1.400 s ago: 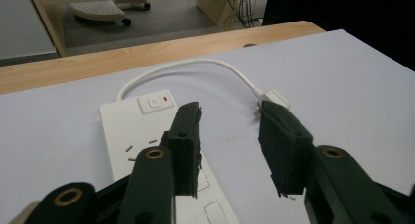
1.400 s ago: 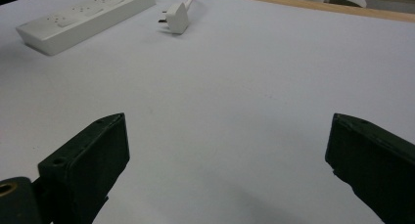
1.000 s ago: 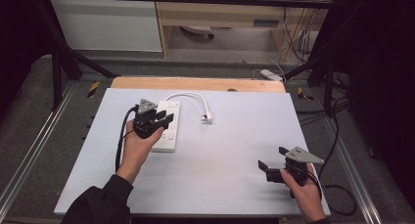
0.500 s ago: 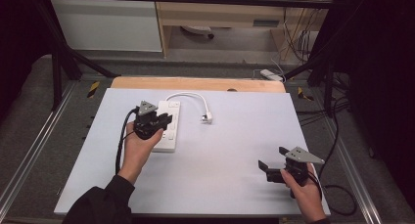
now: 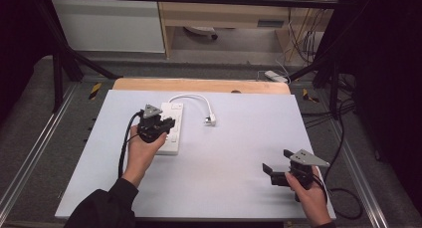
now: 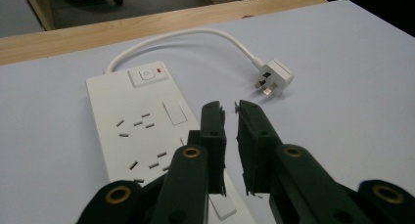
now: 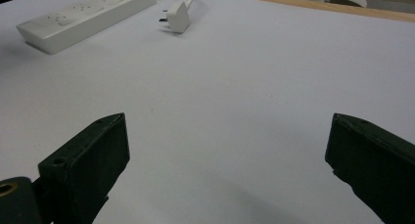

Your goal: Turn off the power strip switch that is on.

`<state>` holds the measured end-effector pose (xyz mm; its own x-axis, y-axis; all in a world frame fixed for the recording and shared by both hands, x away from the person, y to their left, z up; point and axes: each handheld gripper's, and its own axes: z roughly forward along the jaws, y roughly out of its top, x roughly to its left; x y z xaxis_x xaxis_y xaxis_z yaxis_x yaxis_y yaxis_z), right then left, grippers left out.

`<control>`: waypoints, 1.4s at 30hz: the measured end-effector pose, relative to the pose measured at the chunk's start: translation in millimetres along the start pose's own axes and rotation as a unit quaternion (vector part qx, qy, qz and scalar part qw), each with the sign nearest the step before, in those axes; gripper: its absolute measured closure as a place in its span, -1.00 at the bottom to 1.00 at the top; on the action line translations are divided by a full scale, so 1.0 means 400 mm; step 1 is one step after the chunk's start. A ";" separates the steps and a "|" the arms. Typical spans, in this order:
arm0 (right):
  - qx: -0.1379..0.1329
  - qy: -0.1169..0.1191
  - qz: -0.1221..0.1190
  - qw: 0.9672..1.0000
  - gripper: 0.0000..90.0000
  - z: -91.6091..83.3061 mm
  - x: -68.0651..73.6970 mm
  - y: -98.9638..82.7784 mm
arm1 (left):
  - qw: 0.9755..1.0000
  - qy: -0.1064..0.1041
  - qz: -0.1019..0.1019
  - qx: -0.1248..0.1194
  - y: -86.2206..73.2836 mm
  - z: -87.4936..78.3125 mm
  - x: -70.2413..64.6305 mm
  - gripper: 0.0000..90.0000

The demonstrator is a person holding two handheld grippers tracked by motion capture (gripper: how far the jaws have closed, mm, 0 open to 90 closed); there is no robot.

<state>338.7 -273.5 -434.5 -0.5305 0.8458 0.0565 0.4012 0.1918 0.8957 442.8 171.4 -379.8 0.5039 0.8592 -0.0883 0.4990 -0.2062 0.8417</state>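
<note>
Left gripper (image 5: 158, 124): we see it hovering over the middle of the power strip (image 5: 168, 129), at the left of the surface (image 5: 239, 188); its jaws have just been closing and now stand nearly together, a thin slit between them, with nothing gripped.
Left gripper view: our jaws point over the strip's right edge, past a rocker switch (image 6: 174, 112) and the socket slots.
Power strip: white, lying flat, long side running near to far, left of the middle of the surface; its main switch (image 6: 146, 76) with a red mark sits at the far end.
Cable (image 5: 190, 97): white, we follow it from the strip's far end in a curve to the right.
Plug (image 5: 211, 120): white, lying on the surface just right of the strip, apart from it.
Right gripper (image 5: 279, 174): we find it at the near right corner of the surface, well apart from the strip; its jaws stand wide, released, with bare surface between them.
</note>
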 end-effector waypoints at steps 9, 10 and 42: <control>0.001 0.000 0.000 1.000 -0.93 0.001 0.000 0.000 | 1.000 0.003 0.010 0.013 -0.013 0.010 0.001 0.97; 0.001 0.000 0.000 1.000 -0.93 0.000 0.000 0.000 | 1.000 0.002 0.007 0.014 -0.014 0.011 0.002 0.98; 0.002 0.002 -0.002 1.000 -0.93 -0.004 -0.001 0.000 | 0.999 0.000 0.004 0.052 -0.058 0.053 0.000 1.00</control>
<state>337.9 -274.5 -433.8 -0.5342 0.8436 0.0552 0.4021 0.1961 0.8943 446.0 166.2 -410.4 0.5082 0.8573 -0.0817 0.5655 -0.2606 0.7825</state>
